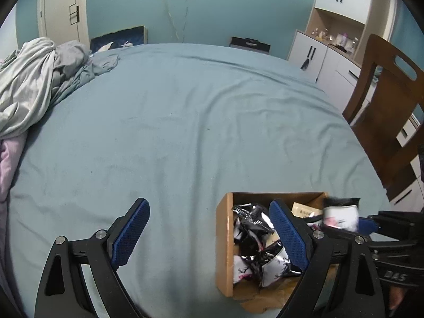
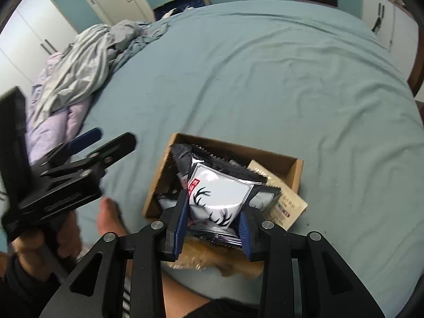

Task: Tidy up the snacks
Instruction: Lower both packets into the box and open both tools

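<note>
Snack packets fill much of the cardboard box, which sits on the blue-green bedsheet at the lower middle of the right wrist view. Several black-and-white packets with an antler print lie heaped in the box, and a beige sachet rests against its right-hand wall.

The right gripper pinches one more antler-print packet by its lower edge, the blue pads pressed against its two sides. The packet hangs directly over the box opening, above the ones already inside. In the left wrist view the same packet shows blurred at the box's far right corner.

The left gripper has its jaws spread wide with nothing between them. One finger stands over bare sheet and the other over the box's contents. In the right wrist view it sits at the left of the frame, beside the box, with a hand wrapped round its handle.

As for progress, most of the sorting looks finished. No loose snacks appear anywhere on the visible sheet; only crumpled bedding lies at the upper left. What seems left is letting the held packet drop into the box. Whether other snacks wait outside both views cannot be told.
</note>
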